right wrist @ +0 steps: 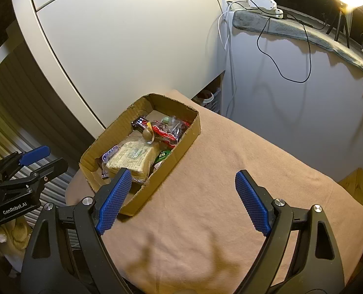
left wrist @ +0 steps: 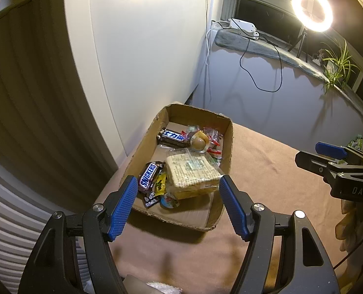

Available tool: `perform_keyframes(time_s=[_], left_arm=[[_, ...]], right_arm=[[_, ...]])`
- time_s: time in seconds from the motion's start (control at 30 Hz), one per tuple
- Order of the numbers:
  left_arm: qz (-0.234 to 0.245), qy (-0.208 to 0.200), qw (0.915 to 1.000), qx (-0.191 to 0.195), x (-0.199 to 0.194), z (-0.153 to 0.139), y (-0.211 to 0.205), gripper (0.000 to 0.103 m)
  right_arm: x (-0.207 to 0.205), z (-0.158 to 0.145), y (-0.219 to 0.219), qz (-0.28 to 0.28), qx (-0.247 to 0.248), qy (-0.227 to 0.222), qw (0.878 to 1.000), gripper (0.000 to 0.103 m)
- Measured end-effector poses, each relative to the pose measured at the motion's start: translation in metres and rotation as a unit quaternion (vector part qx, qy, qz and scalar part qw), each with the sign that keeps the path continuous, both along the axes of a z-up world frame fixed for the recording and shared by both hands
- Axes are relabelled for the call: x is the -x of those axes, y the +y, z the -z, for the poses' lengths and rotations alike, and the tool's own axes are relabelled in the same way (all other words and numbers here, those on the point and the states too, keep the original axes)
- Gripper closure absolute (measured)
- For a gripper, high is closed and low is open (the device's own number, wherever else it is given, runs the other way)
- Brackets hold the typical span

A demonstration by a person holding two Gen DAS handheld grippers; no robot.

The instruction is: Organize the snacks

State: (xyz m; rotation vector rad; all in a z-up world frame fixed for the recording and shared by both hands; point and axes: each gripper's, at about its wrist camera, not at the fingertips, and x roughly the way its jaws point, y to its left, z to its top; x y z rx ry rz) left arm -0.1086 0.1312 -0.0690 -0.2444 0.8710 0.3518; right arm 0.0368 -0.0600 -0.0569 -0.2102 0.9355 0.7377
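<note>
A shallow cardboard box (left wrist: pixel 226 147) (right wrist: pixel 191 132) sits on a tan cloth and holds several snacks. Inside are a wrapped cracker block (left wrist: pixel 191 175) (right wrist: pixel 132 158), a Snickers bar (left wrist: pixel 148 176), a second dark chocolate bar (left wrist: pixel 172 136), a round brown sweet (left wrist: pixel 198 142) and small red and yellow packets. My left gripper (left wrist: pixel 176 181) hovers open over the box's near end, with the cracker block seen between its blue fingers but not touched. My right gripper (right wrist: pixel 181 174) hangs open above the cloth beside the box, nothing between its fingers.
The tan cloth (right wrist: pixel 230 171) covers a small table. A white cabinet (left wrist: pixel 144 49) stands behind the box on the left. A ring light (left wrist: pixel 312 9), a plant (left wrist: pixel 338 66), a grey mat and cables sit along the window sill behind.
</note>
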Motion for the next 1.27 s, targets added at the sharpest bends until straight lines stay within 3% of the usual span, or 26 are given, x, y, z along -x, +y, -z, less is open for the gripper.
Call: perform_keyframes(time_s=[1.27], left_arm=[[0.007,0.015,0.9998,-0.007,-0.021,0.007,-0.002,0.033]], right_arm=[[-0.020,0.017,-0.008,0.015,0.000,0.028,0.999,0.014]])
